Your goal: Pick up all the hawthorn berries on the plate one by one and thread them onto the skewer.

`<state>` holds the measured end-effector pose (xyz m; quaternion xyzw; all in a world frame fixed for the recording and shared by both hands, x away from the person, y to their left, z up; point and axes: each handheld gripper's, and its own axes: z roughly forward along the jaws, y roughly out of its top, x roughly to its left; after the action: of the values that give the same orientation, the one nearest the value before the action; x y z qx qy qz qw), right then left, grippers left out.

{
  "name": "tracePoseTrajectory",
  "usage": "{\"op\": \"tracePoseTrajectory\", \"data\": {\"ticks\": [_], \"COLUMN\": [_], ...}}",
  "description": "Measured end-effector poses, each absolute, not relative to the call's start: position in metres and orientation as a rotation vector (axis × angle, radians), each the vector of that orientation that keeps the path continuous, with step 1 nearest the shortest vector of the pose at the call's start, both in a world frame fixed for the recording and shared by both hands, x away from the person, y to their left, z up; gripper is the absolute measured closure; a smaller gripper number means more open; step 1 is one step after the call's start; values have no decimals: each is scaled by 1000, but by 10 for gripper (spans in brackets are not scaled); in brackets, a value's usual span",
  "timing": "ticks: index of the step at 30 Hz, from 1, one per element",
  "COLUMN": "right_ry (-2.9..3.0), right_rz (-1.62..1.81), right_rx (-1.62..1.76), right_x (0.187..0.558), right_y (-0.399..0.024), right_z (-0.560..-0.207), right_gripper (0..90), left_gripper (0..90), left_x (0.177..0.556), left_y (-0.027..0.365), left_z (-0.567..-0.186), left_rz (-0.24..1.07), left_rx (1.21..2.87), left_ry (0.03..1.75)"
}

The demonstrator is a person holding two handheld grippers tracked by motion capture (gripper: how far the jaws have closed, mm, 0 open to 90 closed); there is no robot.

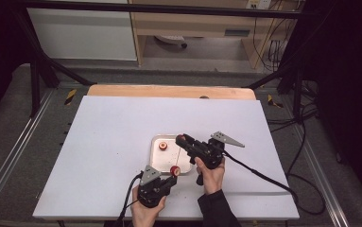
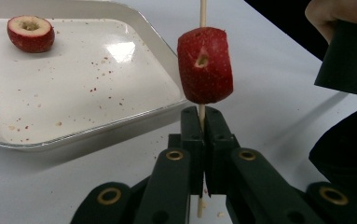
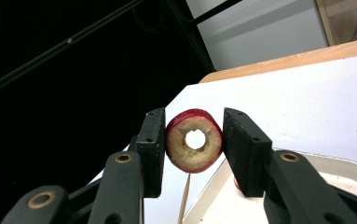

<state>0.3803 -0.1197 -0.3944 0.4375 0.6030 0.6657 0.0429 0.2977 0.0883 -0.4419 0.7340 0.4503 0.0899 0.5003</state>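
The white desk carries a shallow white tray near its front middle, with one cored red fruit piece lying in the tray's far corner. The left gripper has its fingers closed tight on a thin wooden skewer that stands upright, a red fruit piece threaded on it just above them. The right gripper, raised over the tray, clamps a cored fruit ring between partly spread fingers.
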Motion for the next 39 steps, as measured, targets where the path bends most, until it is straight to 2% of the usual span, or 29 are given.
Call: {"op": "tracePoseTrajectory", "data": {"ticks": [12,24,31,39], "right_ry": [1873,1863,1864,1875], "right_rz": [2025,2018,2015,1985], "right_rx": [1336,1294,1396,1362], "right_x": [380,375,374,372], "right_y": [-119,-120,-121,-117], "right_z": [-397,-399,-398,-406], "right_gripper": [613,612,612,615], "left_gripper": [881,879,878,880], "left_x": [299,299,296,293], "left_y": [90,92,91,84], "left_z": [-441,-443,-445,-445], "left_rz": [221,156,192,143], "left_rx": [1761,1726,1716,1694], "left_ry": [1092,1114,1121,1127]}}
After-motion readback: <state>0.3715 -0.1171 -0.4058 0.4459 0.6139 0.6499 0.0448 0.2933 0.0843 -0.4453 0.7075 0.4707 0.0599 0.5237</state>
